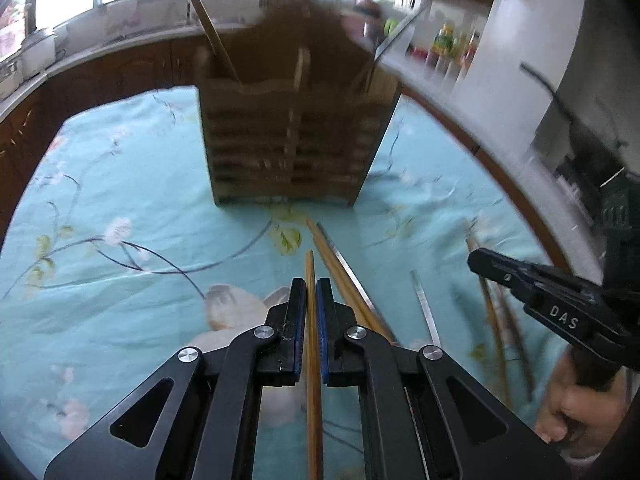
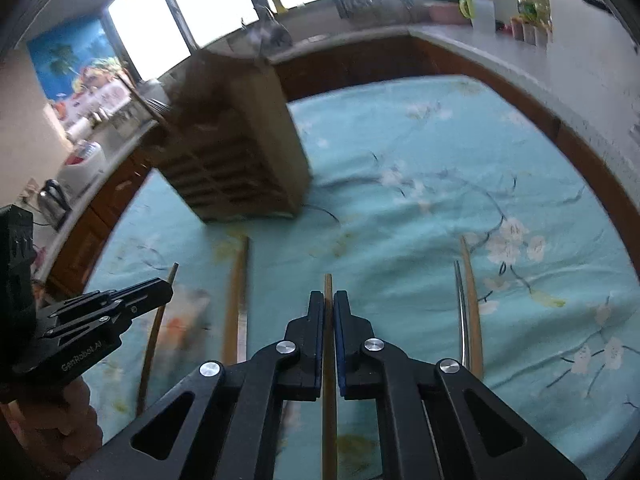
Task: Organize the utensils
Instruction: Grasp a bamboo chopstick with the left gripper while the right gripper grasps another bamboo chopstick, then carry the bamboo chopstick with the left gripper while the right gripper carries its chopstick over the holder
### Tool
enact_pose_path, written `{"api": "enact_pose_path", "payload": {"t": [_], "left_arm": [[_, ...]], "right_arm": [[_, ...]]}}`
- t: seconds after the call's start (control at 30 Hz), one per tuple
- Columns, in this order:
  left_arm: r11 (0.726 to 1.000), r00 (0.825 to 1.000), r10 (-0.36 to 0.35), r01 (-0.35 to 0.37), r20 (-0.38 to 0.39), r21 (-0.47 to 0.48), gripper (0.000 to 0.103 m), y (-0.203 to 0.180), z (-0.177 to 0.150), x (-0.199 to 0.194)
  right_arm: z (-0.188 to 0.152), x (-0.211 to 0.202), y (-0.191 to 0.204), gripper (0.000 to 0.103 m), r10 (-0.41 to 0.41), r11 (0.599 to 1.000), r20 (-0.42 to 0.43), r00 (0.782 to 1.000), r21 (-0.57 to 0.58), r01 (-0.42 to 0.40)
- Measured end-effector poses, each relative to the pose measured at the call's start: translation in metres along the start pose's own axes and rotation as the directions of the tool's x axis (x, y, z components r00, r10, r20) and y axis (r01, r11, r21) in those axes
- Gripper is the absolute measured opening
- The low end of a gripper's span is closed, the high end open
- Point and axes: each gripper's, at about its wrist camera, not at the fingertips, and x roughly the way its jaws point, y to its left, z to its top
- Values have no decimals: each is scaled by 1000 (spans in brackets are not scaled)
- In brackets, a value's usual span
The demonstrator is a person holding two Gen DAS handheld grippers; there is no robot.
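Note:
My left gripper is shut on a wooden chopstick that runs lengthwise between its pads, tip toward the wooden utensil holder. My right gripper is shut on another wooden chopstick in the same way. The slatted holder stands on the teal cloth ahead and has several utensils in it. More wooden chopsticks and metal ones lie on the cloth. In the right wrist view a wooden and metal pair lies to the right. The right gripper shows at the left wrist view's right edge.
A teal flowered cloth covers the table. A counter with bottles and a dish rack runs behind it, under windows. A kettle stands on the left counter. A hand holds the right gripper's handle.

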Motion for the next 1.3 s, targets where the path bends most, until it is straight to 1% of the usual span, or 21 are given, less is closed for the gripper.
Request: {"api": "enact_pose_path", "payload": {"t": [0.1,0.27,0.4,0.5,0.6,0.7,0.93,1.13,1.3], "left_arm": [[1000,997,-25,25,72,-8,4,4,2,-36],[998,986,-54,59,159,-32,4,13,7,-81],[996,974,-74,85,215,-40,4,18,9,-110],[996,965,-77,87,251,-29,4,19,11,-128],[996,959,-78,87,273,-22,4,19,15,-136],[996,953,-72,82,294,-21,4,20,17,-143],[997,945,-61,74,323,-27,4,25,25,-148],[998,934,-49,62,354,-24,4,27,36,-154],[998,918,-38,53,396,-26,4,32,55,-160]], "right_arm": [[6,-26,14,5,35,999,51,998,-17,-34],[16,-69,24,5,84,996,134,987,-27,-81],[28,-100,30,5,114,993,209,971,-33,-110],[35,-118,37,5,113,993,260,959,-49,-104],[44,-129,41,5,122,992,297,947,-64,-108],[50,-133,45,5,125,992,318,940,-69,-109],[61,-131,49,5,129,991,334,934,-74,-111],[69,-130,54,5,128,991,349,928,-82,-106],[83,-130,55,5,126,991,367,922,-81,-103]]}}
